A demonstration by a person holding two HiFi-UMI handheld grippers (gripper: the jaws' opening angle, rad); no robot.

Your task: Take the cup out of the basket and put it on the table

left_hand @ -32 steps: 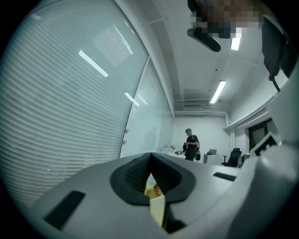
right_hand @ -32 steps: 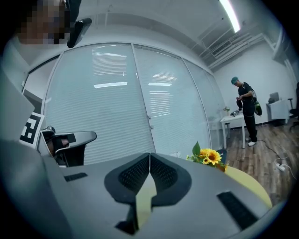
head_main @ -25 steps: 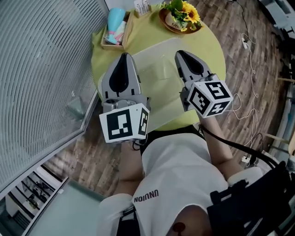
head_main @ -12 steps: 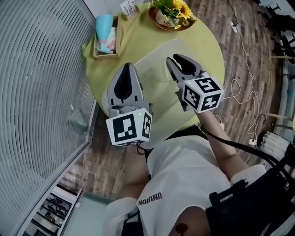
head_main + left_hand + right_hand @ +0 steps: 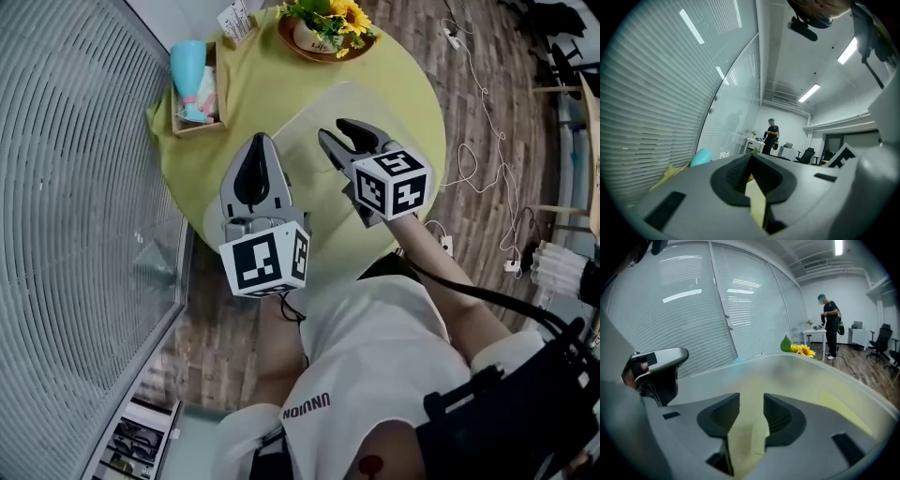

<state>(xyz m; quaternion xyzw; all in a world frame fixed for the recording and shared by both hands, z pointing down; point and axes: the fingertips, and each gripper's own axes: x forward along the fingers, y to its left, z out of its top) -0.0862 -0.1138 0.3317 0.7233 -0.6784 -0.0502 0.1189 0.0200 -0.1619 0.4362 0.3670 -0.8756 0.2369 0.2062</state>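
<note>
Cup (image 5: 187,64), seemingly upright in basket (image 5: 221,89), lies ahead-left of shut left hand-held gripper (image 5: 260,139), the nearer one; right hand-held gripper (image 5: 339,133) just opened, empty.

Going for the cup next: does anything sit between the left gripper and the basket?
Nothing visible does. Only bare tablecloth lies between the left gripper and the basket holding the cup; the sunflower bowl sits off to the right of that path.
</note>
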